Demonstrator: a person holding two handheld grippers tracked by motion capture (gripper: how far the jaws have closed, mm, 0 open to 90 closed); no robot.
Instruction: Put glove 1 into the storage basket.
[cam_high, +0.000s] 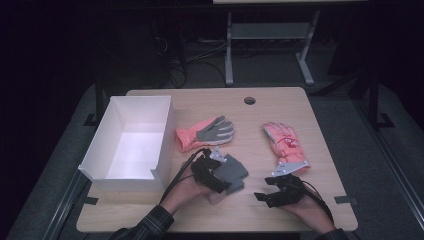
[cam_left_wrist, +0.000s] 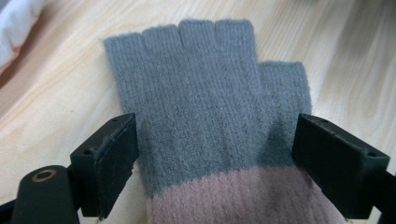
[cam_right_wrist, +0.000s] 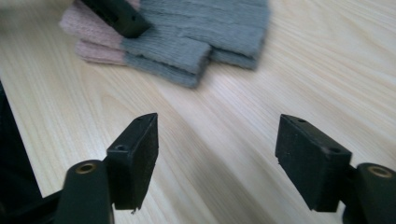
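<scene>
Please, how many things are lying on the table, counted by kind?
Grey-and-pink fingerless knit gloves, stacked by the left gripper: 2
Salmon glove with grey palm: 1
Pink padded glove: 1
White open box: 1
Total: 5

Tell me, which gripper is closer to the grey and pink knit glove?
Left. The left gripper straddles the knit glove, jaws open; the right gripper hangs open over bare table beside it.

The wooden surface (cam_high: 260, 200) carries a white box (cam_high: 107, 150), grey gloves (cam_high: 231, 170), and two pink gloves (cam_high: 192, 135) (cam_high: 282, 140).
</scene>
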